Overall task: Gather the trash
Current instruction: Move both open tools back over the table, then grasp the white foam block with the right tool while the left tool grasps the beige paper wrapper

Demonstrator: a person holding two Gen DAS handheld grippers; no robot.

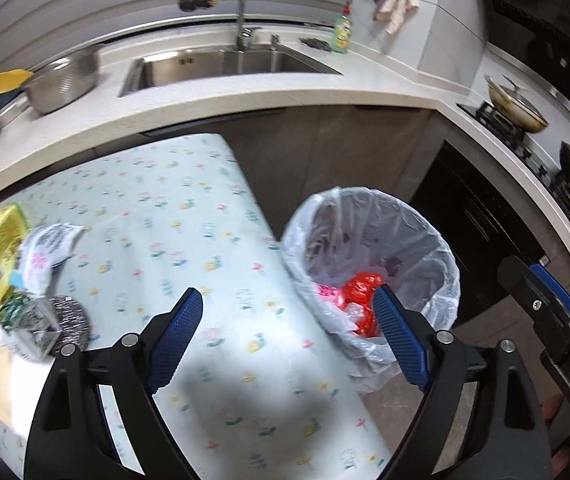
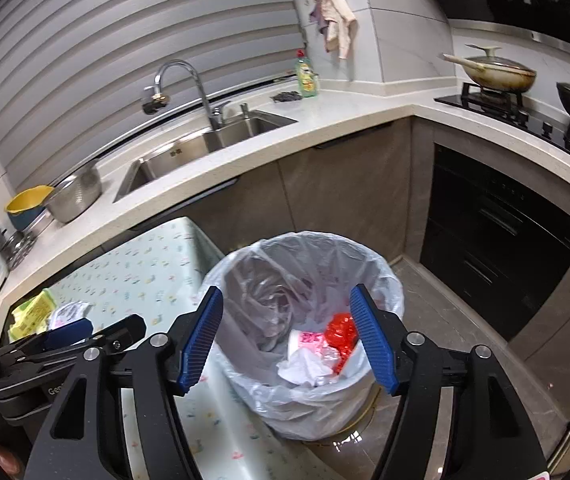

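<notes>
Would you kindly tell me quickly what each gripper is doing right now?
Left gripper: open, holding nothing.
Right gripper: open, holding nothing, above the white plastic-lined trash bin.

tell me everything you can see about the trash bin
The trash bin is round and upright, standing on the grey tiled floor against the edge of the table. A thin, crinkled clear bag lines it and folds over the rim. It is open, without a lid, and holds red plastic, a pink-printed wrapper and crumpled white paper.
</notes>
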